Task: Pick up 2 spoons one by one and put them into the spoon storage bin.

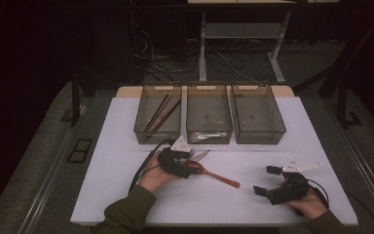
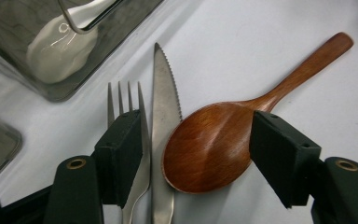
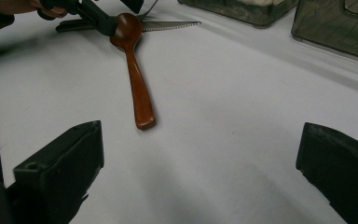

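The wooden spoon (image 2: 209,151) lies on the white counter (image 1: 253,161) beside a knife (image 2: 164,116) and fork (image 2: 129,100). The left gripper (image 2: 198,156) brackets its bowl, fingers (image 2: 279,154) not yet clamped. The right gripper (image 3: 200,172) rests well apart, fingers spread, holding nothing.

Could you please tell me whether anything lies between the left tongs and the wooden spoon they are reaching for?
Yes. The left tongs straddle the wooden spoon bowl, but a serrated knife and a fork lie beside it, between one pad and the bowl. The other pad faces the bowl directly.
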